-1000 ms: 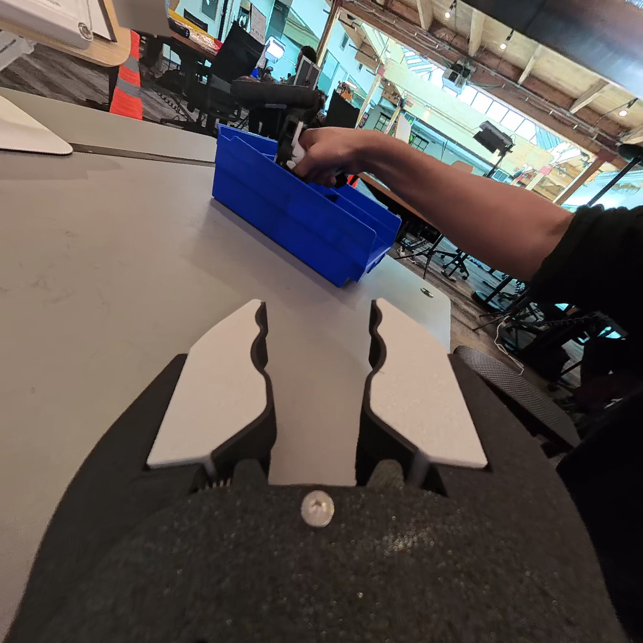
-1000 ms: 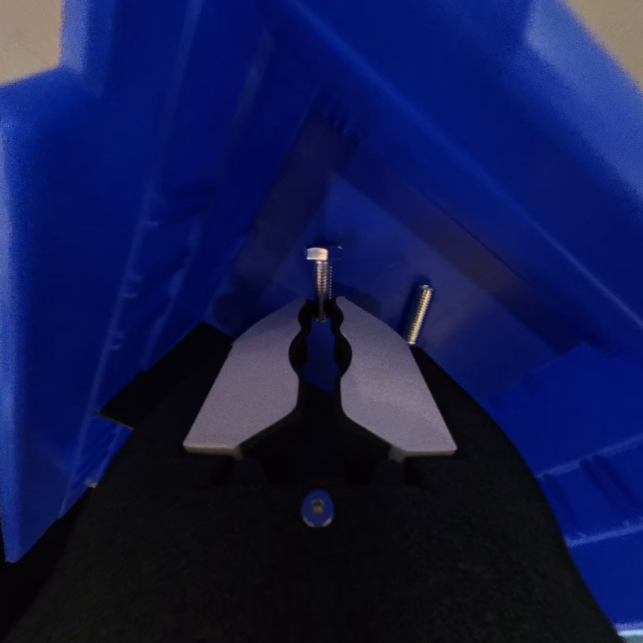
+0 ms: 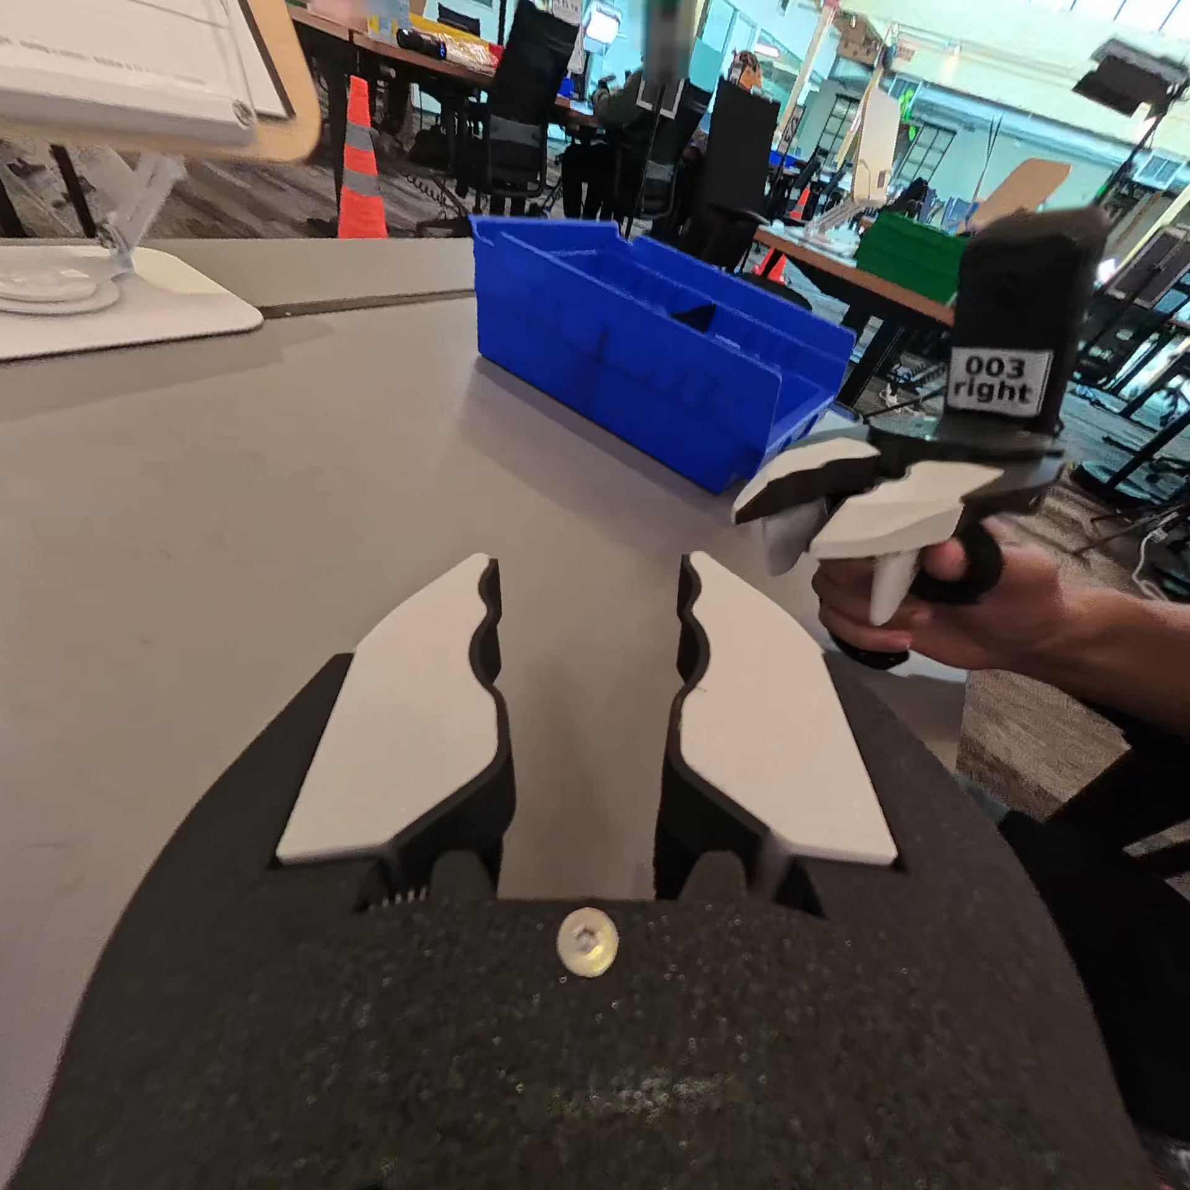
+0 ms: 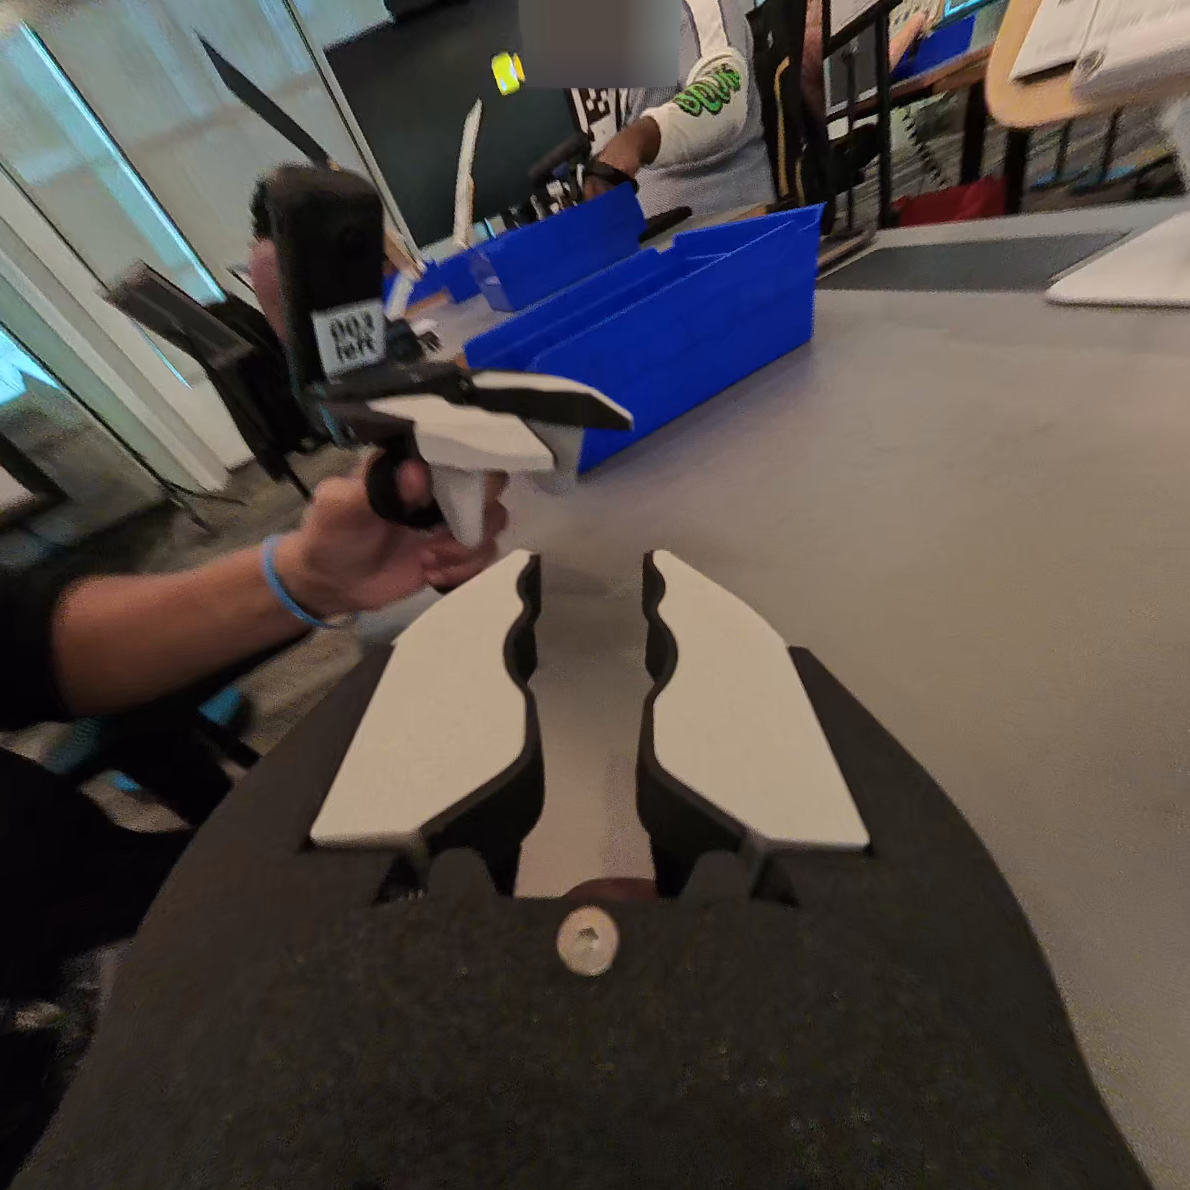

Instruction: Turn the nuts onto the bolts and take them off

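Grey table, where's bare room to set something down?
The grey table is bare between the blue bin, the white stand base and the left gripper. It is crowded by the right gripper beside the bin.

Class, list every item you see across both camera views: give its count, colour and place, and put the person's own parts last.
Storage bin: one, blue, far part of the table.
Table: one, grey, beneath both tools.
Traffic cone: one, orange with grey bands, on the floor beyond the table.
Stand base: one, white, table's far left corner.
Crate: one, green, on a background desk.
Left tool: one, black with white fingers, open, empty.
Right tool: one, same colours, open, empty.
Hands: two, each gripping a tool handle.
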Available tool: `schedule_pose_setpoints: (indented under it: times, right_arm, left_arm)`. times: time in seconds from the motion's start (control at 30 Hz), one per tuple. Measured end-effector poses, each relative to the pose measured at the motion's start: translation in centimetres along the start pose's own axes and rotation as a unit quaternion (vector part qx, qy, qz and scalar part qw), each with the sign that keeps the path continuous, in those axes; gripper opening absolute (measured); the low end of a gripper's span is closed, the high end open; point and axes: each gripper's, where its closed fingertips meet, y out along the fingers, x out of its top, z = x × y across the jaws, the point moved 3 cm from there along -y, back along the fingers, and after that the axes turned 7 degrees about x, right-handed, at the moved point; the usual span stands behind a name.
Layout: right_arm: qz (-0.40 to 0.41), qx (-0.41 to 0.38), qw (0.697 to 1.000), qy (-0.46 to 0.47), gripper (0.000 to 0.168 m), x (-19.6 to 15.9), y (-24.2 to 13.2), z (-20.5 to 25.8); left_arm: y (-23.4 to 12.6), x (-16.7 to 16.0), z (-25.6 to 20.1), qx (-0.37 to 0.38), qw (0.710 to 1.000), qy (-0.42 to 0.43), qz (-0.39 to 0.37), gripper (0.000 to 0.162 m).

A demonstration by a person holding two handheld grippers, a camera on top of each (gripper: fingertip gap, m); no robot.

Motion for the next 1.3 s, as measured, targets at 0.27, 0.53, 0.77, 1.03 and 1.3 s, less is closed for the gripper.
schedule_pose_setpoints:
  times: [0.27,0.53,0.77,1.03,1.3]
  right_arm:
    - [-0.006,-0.026,0.995,-0.1,0.016,0.6,-0.6,0.9]
    - [0.007,-0.014,0.993,-0.118,0.013,0.5,0.0,1.1]
    - [0.008,-0.004,0.995,-0.104,0.012,0.4,0.5,1.0]
    - [0.015,-0.008,0.993,-0.116,0.012,0.3,0.3,0.8]
    - [0.018,-0.013,0.994,-0.111,0.012,0.3,0.5,0.4]
  left_arm:
    - [-7.9,7.0,6.5,0.06,0.998,0.0,0.018,0.053]
    - [-11.0,7.1,23.6,0.269,0.928,0.072,0.248,0.053]
    - [-6.6,3.3,32.3,0.213,0.887,0.124,0.39,0.052]
    - [-4.1,0.7,36.1,0.092,0.842,0.232,0.479,0.049]
    - [-2.6,-0.5,36.3,0.041,0.833,0.262,0.485,0.018]
